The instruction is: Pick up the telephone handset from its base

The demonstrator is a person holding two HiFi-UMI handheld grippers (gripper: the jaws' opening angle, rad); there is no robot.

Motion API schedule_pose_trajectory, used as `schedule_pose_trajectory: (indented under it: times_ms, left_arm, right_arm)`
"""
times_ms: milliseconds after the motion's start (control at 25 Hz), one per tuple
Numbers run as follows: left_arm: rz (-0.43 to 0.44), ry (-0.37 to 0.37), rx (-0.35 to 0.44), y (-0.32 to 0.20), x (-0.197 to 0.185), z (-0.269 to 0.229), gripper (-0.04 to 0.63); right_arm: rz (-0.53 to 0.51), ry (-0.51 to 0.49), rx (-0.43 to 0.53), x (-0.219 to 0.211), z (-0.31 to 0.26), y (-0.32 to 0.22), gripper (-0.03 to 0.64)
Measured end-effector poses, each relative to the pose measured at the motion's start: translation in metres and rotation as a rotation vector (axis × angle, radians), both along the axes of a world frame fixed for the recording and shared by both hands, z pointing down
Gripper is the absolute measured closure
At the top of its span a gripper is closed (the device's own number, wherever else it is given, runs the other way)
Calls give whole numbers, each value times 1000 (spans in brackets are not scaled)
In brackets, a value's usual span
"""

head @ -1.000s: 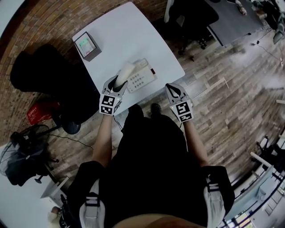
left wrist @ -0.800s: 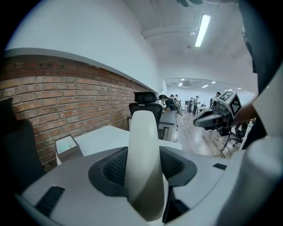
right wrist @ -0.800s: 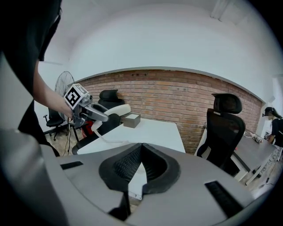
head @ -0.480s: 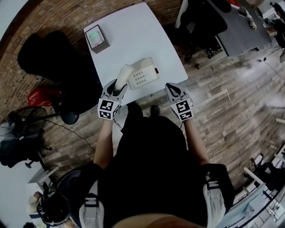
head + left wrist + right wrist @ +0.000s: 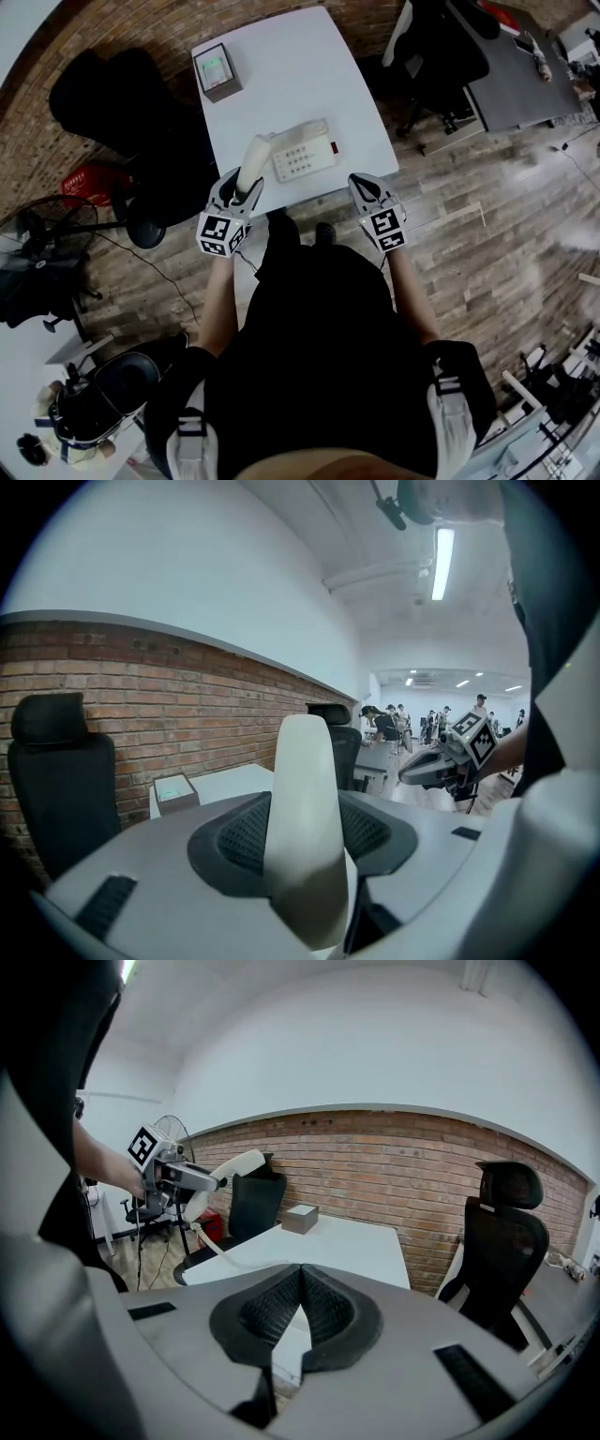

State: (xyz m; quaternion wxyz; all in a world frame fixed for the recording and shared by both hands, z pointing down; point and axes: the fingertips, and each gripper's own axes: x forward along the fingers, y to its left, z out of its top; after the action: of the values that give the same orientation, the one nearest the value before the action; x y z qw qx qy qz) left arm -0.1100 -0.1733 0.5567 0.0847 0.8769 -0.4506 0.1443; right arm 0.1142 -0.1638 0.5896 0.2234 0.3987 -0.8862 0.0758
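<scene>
Open-plan office: a white bench [image 5: 281, 84] bears a desk phone [image 5: 305, 152]; black swivel chairs [image 5: 502, 1232] line a brick wall [image 5: 187, 700], above a wood floor [image 5: 487, 230] and under strip lights [image 5: 442, 562].

On table [image 5: 291, 80], base [image 5: 304, 152] near front edge, handset [image 5: 251, 161] just left, box [image 5: 217, 71] at far-left corner.

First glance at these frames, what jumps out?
The cream handset is clamped between the left gripper's jaws, held in the air left of the phone base, its cord trailing down to the white table. The right gripper is shut on nothing, by the table's near corner.
</scene>
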Motion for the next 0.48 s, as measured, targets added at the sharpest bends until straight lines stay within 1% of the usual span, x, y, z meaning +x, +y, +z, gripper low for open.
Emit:
schedule_pose_trajectory:
  times_ms: [200,480]
  left_arm:
    - [-11,38,29,8,0,-13,374]
    - [-15,36,54,15,1,-23,374]
  right_arm:
    - [-29,0,14,-2,-6,0,618]
    - [-25,7,32,2,-8,0,618]
